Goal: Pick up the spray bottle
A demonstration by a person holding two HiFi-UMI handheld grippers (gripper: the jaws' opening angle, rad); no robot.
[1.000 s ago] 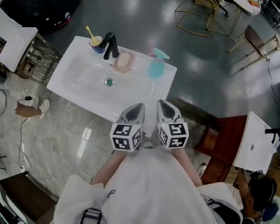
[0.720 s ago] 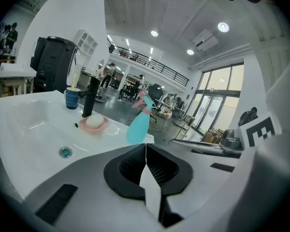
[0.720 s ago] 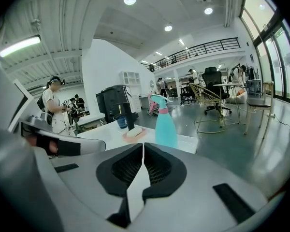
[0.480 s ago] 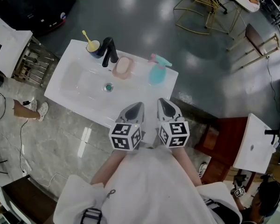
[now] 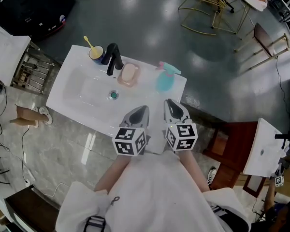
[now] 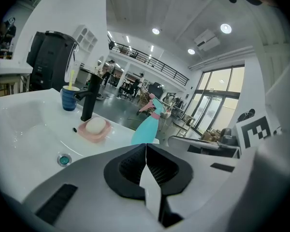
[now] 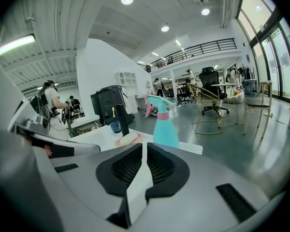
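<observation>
A teal spray bottle (image 5: pixel 165 79) with a pink collar stands upright at the far right corner of the white sink (image 5: pixel 82 81). It also shows in the left gripper view as the spray bottle (image 6: pixel 147 128) and in the right gripper view as the spray bottle (image 7: pixel 164 125). My left gripper (image 5: pixel 141 113) and right gripper (image 5: pixel 171 106) hover side by side over the sink's near edge, short of the bottle. Both are shut with nothing between their jaws.
A black faucet (image 5: pixel 113 58), a blue cup (image 5: pixel 96 52) with a yellow toothbrush, a pink soap dish (image 5: pixel 128 74) with soap and a drain (image 5: pixel 113 95) share the sink. A gold wire chair (image 5: pixel 210 4) stands beyond. A dark red cabinet (image 5: pixel 232 149) is at right.
Both grippers have edged forward toward the sink, still shut. The sink and bottle sit slightly nearer and lower in the head view.
</observation>
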